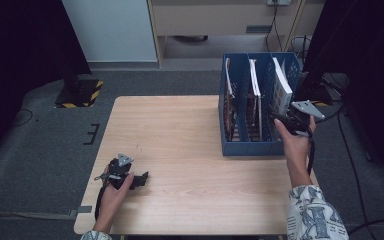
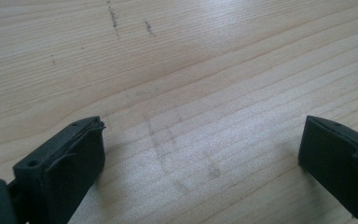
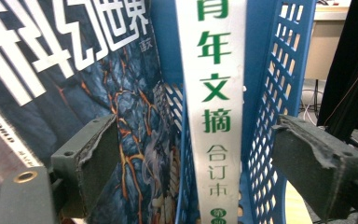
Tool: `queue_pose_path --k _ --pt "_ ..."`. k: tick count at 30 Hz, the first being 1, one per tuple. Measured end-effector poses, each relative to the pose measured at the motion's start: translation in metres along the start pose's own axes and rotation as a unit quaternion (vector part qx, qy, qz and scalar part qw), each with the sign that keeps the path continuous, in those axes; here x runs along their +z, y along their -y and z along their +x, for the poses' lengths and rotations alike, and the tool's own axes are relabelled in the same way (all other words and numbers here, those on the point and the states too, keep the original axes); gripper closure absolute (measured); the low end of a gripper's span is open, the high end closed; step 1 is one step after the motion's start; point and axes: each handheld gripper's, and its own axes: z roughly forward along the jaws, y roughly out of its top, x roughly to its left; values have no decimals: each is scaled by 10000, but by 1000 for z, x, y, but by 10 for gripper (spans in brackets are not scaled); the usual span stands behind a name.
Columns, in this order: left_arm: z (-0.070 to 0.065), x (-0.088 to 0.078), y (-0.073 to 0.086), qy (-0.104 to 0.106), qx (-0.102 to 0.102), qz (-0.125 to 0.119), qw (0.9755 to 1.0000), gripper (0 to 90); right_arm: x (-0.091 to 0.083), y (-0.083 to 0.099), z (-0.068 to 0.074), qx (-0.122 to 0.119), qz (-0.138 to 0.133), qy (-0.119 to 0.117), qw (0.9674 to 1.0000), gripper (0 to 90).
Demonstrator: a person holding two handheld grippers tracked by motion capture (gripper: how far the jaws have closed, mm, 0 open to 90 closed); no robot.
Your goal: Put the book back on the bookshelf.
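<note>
Straddling white book (image 3: 213, 107) w/ open right gripper (image 3: 205, 154), blue rack (image 1: 252, 147)

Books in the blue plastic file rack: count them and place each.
3. One dark-covered book in the left slot, one white-edged book in the middle, one thick white-spined book in the right; thinner ones may hide.

White-spined book (image 3: 213, 107) stood upright in the rightmost compartment of the blue file rack (image 1: 240, 148), spine out, green Chinese characters running down it. In the high view the book (image 1: 282, 86) leaned slightly, top toward 11 o'clock, and sat at 2 o'clock on the table. A dark-covered magazine (image 3: 98, 70) with white lettering stood in the compartment just beside it.
</note>
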Motion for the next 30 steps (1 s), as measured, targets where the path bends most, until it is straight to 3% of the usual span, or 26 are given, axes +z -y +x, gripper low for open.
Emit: queue_pose_path --k 30 --pt "0 0 0 9 7 -1 10000 0 -13 6 4 -47 89 -75 9999 121"
